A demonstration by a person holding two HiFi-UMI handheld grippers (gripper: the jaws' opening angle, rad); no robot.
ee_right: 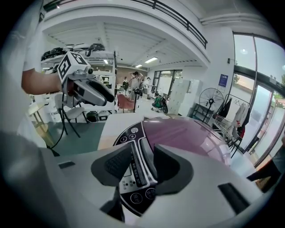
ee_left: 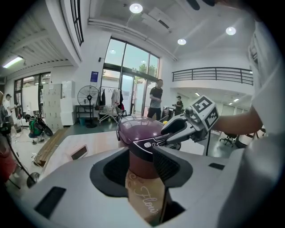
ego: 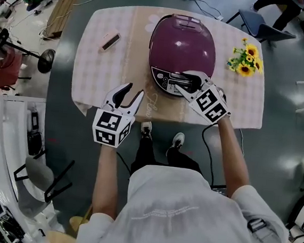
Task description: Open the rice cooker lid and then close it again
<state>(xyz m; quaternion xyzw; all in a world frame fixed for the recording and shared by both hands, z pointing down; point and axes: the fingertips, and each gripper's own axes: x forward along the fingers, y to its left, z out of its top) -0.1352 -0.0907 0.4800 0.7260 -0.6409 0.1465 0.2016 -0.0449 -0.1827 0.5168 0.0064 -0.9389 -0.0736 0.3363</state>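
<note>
Head view, person: a grey-shirted torso (ego: pixel 180 212) is seen nearest the camera, with both bare forearms stretched forward.
Head view, left gripper (ego: pixel 133 91): held off the table's near edge, jaws spread, nothing held.
Head view, right gripper (ego: pixel 181 82): laid at the front control panel of the purple domed rice cooker (ego: pixel 184 41), whose lid is shut.
Head view, surface: the rice cooker is stood mid-table on a pale checked tablecloth (ego: pixel 100 70), beside yellow artificial sunflowers (ego: pixel 246 60) and a small brown block (ego: pixel 110 41); a dark grey floor (ego: pixel 60 131) is seen around.
Left gripper view, tongs: jaws wide apart and empty, with the rice cooker framed beyond.
Left gripper view, room: tall glazed windows (ee_left: pixel 133 67) and a standing fan (ee_left: pixel 89 95) are shown.
Right gripper view, tongs: jaws part open, set either side of the silver latch bar (ee_right: pixel 144 156); no firm grip is seen.
</note>
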